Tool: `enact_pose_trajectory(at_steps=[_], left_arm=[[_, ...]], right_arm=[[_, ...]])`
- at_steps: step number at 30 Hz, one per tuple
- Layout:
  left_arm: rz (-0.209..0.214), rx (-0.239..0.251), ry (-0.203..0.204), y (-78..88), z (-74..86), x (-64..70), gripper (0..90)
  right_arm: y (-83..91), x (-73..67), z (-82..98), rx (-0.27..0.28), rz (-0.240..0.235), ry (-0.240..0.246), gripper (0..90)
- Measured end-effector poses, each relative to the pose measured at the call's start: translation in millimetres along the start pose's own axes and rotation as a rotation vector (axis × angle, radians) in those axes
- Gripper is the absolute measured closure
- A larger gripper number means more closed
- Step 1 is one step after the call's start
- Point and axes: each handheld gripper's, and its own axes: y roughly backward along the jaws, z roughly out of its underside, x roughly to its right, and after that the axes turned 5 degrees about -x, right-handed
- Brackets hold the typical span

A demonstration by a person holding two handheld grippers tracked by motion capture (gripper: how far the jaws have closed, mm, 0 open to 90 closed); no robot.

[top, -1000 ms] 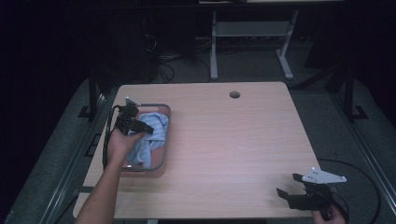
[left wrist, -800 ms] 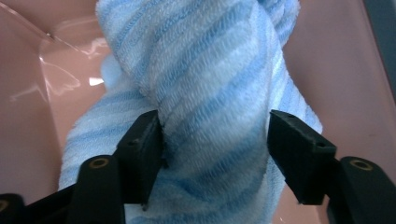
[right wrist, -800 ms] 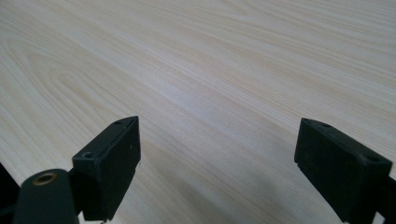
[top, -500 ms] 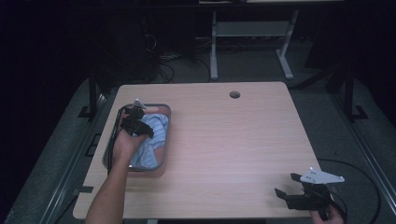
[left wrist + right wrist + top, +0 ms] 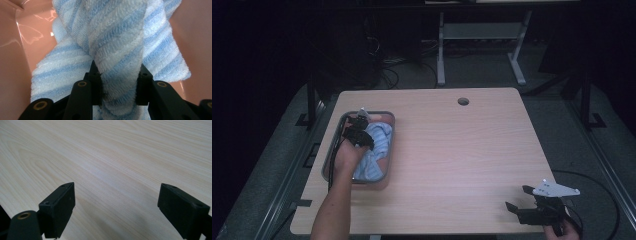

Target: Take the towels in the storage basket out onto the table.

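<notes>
Striped towel (image 5: 117,50) in tray (image 5: 388,131), between left claw (image 5: 117,87) pads.

The left gripper (image 5: 357,134) sits on the striped towel (image 5: 374,150) in the tray (image 5: 388,165) — right gripper (image 5: 532,209) near the table's (image 5: 462,150) front corner.

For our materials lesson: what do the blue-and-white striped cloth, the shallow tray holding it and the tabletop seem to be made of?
Striped cloth: looped terry, probably cotton; fuzzy pile.
Shallow tray: glossy pink inside, likely plastic; bright reflections. Grey rim.
Tabletop: pale wood grain, perhaps laminate; smooth and matt.
</notes>
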Motion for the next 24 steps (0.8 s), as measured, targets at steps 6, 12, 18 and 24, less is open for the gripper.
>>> enact_pose_trajectory(at_steps=[6, 12, 18, 24], left_arm=[[0.006, 0.01, 0.008, 2.4, 1.6, 0.0, 67.9], [0.029, 0.049, 0.009, 11.8, 5.3, -2.4, 69.9], [0.087, 0.124, 0.009, 29.7, 14.5, -4.9, 70.1], [0.12, 0.194, 0.007, 47.0, 26.5, -4.6, 70.1]], right_arm=[[0.8, 0.1, 0.1, 0.004, 0.001, -0.002, 14.0], [1.1, 0.1, 0.3, 0.001, 0.004, -0.006, 14.0], [1.8, 1.8, 0.5, -0.001, 0.01, -0.013, 14.0], [1.3, 2.8, 0.1, 0.0, 0.013, -0.018, 14.0]])
